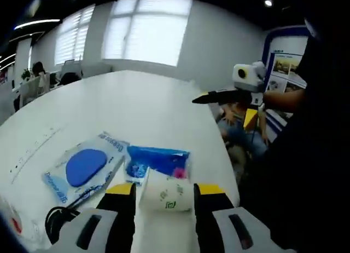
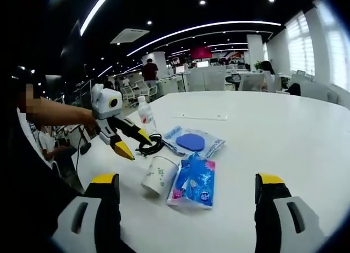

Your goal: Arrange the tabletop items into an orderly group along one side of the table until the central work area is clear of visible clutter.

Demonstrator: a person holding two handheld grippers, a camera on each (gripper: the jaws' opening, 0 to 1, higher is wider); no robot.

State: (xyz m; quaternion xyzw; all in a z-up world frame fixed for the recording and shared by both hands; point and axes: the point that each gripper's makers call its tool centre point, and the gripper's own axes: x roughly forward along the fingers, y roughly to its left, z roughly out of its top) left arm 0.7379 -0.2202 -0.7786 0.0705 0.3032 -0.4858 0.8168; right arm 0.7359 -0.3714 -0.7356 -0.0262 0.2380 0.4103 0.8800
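A white paper cup [image 1: 164,196] [image 2: 159,175] lies on its side on the white table [image 1: 147,110]. Beside it lies a blue tissue pack [image 1: 159,159] [image 2: 195,182], and past that a wet-wipe pack [image 1: 82,168] [image 2: 191,141] with a blue oval lid. My left gripper [image 1: 165,190] [image 2: 134,145] hovers open just over the cup, whose body sits in line with the gap between the jaws without touching them. My right gripper [image 2: 187,179] [image 1: 203,99] is held in the air at the table's side, jaws wide apart and nothing between them.
A clear water bottle [image 2: 145,115] stands by a coiled black cable [image 2: 151,146] [image 1: 54,220] near the table edge. A flat white sheet [image 2: 205,117] lies farther across. A seated person [image 1: 243,127] is close to the table's side. Office desks and people fill the background.
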